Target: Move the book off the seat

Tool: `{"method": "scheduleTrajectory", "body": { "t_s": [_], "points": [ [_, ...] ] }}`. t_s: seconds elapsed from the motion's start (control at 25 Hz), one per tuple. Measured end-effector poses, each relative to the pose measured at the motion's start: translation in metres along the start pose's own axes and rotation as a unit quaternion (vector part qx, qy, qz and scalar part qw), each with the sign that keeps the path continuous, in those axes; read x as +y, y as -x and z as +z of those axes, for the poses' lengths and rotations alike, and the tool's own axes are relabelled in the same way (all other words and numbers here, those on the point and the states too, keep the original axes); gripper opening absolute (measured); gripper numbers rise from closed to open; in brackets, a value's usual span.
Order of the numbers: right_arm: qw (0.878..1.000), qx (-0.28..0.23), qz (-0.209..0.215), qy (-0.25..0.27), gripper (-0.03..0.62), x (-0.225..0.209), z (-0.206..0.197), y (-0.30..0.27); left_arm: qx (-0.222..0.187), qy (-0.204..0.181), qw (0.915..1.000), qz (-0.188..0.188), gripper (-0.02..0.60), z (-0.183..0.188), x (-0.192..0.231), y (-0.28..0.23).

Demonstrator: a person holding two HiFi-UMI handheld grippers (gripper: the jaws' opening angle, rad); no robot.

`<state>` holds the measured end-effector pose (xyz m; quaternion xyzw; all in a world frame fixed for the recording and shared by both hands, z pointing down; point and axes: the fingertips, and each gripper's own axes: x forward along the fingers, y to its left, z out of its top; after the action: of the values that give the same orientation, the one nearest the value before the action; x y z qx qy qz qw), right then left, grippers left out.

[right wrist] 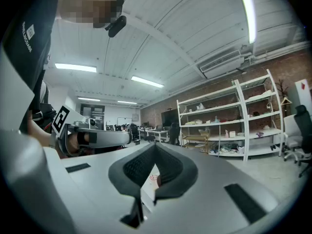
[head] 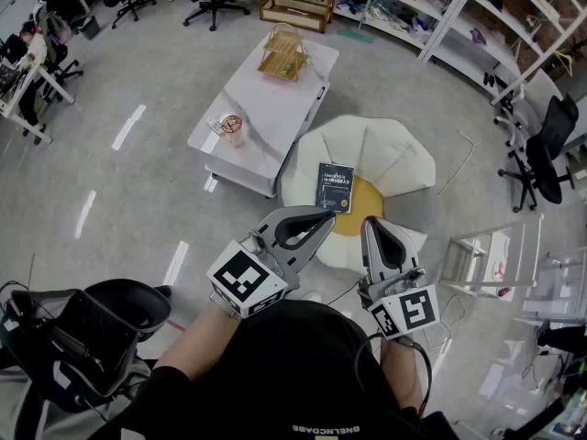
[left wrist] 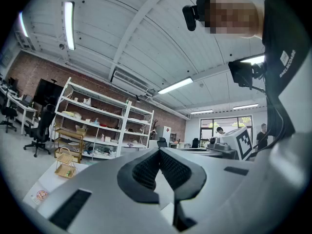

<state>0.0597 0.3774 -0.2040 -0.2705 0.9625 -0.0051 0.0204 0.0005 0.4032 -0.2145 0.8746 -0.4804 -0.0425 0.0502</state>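
Note:
A dark blue book [head: 336,187] lies flat on a cream flower-shaped seat [head: 394,159] with a yellow centre [head: 363,205], in the head view. My left gripper [head: 327,214] is held level just short of the book's near edge, jaws shut and empty. To its right my right gripper [head: 370,221] is shut too, tips over the yellow centre, holding nothing. In the left gripper view the left gripper [left wrist: 159,150] shows closed jaws, and in the right gripper view the right gripper [right wrist: 155,145] also has closed jaws. Neither gripper view shows the book.
A white low table [head: 266,108] stands left of the seat, carrying a wire basket [head: 282,53] and a cup [head: 230,129]. Shelving [head: 440,26] lines the far wall. Office chairs [head: 541,154] and a clear stand [head: 491,259] sit to the right. A black chair [head: 101,324] is at my lower left.

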Motion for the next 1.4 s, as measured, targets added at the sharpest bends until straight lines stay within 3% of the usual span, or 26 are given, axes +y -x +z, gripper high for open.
{"method": "scheduleTrajectory", "body": {
  "t_s": [0.12,0.36,1.12,1.4],
  "points": [
    [1.0,-0.003,0.004,0.002,0.011,-0.015,-0.008,0.034,0.003,-0.002,1.0,0.002,0.005,-0.017,-0.033,-0.016],
    [1.0,0.001,-0.003,0.0,0.011,-0.012,0.004,0.002,0.011,-0.002,0.9999,0.001,0.005,-0.002,-0.002,-0.014],
    [1.0,-0.001,0.013,-0.012,0.011,-0.071,-0.007,0.064,0.032,-0.011,0.9991,0.026,0.005,-0.031,-0.058,-0.071],
    [1.0,-0.001,0.006,-0.021,0.011,-0.086,-0.014,0.064,0.037,-0.004,0.9989,0.029,0.005,-0.039,-0.053,-0.084]
  ]
}}
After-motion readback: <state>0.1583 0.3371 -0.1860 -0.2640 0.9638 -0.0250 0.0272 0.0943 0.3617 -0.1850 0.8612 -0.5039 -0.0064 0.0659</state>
